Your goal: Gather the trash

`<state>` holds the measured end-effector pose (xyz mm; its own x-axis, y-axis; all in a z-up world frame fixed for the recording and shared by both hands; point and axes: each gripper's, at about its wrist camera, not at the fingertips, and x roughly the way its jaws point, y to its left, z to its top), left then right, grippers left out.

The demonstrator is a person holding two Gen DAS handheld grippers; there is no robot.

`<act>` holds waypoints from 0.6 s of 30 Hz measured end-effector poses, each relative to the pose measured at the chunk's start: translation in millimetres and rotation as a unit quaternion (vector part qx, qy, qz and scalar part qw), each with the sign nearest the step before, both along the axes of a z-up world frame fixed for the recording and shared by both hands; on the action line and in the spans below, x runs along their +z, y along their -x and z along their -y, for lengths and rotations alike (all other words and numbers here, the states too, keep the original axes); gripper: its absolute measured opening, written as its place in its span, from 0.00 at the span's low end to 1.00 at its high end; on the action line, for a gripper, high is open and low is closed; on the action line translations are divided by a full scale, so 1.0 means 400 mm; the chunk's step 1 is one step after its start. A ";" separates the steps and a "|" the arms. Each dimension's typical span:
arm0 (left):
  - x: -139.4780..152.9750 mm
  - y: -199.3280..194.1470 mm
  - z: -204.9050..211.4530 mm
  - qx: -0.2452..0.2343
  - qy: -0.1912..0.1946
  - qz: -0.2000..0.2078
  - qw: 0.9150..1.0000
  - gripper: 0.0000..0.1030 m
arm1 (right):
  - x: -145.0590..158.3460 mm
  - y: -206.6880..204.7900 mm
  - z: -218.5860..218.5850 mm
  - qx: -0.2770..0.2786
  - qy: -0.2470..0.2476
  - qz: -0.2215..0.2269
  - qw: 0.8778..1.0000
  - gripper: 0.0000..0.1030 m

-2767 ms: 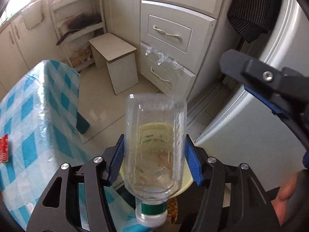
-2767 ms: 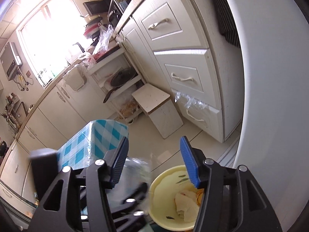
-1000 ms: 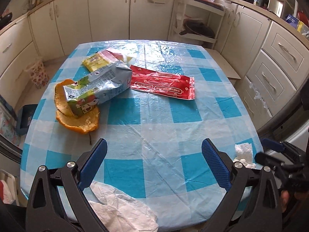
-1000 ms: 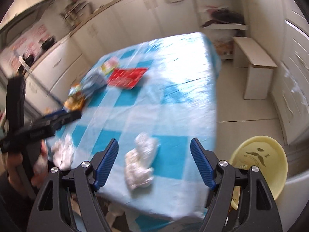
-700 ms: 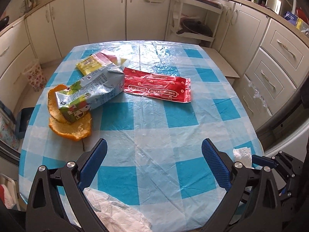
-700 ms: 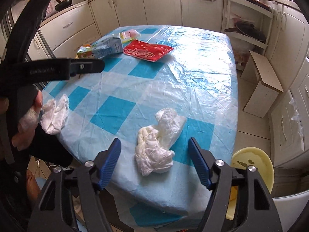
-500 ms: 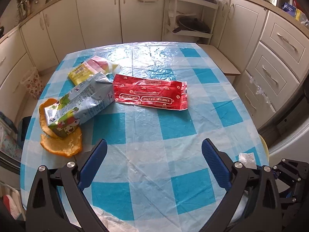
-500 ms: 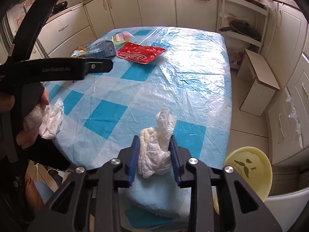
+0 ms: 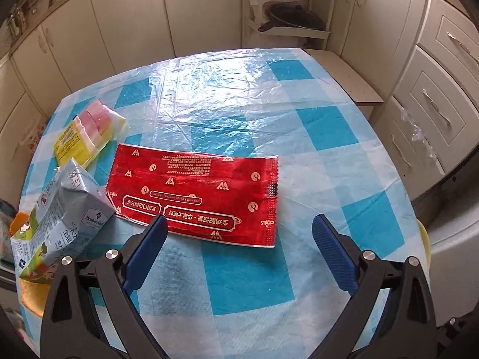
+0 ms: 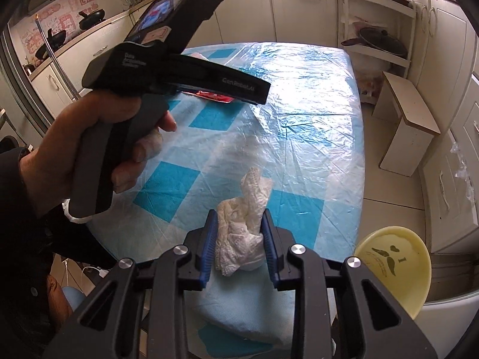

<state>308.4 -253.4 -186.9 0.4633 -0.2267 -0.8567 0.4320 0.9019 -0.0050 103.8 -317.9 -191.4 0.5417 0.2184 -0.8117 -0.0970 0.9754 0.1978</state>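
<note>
My right gripper (image 10: 239,233) is shut on a crumpled white tissue (image 10: 242,233) at the near corner of the blue-checked table (image 10: 314,113). A yellow trash bin (image 10: 392,266) stands on the floor to its right. My left gripper (image 9: 238,239) is open and empty, hovering just short of a flat red wrapper (image 9: 194,200). A grey-blue carton (image 9: 60,218) lies left of the wrapper on orange peel (image 9: 30,293), with a yellow-pink packet (image 9: 86,134) behind it. The left gripper's body (image 10: 179,71) and the hand holding it show in the right wrist view.
White cabinets and drawers (image 9: 434,104) line the walls. A small white stool (image 10: 407,125) stands on the floor right of the table. An open shelf with a black pan (image 9: 290,21) stands behind the table. The bin's rim (image 9: 423,245) shows at the table's right edge.
My left gripper dropped the bottle earlier and has moved forward over the table toward the red wrapper. My right gripper swung to the table and closed on the white tissue.
</note>
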 end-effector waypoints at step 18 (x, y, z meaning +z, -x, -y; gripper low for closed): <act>0.073 0.141 -0.084 -0.062 0.020 0.012 0.998 0.03 | -0.001 -0.012 0.026 -0.016 -0.021 0.011 1.000 0.29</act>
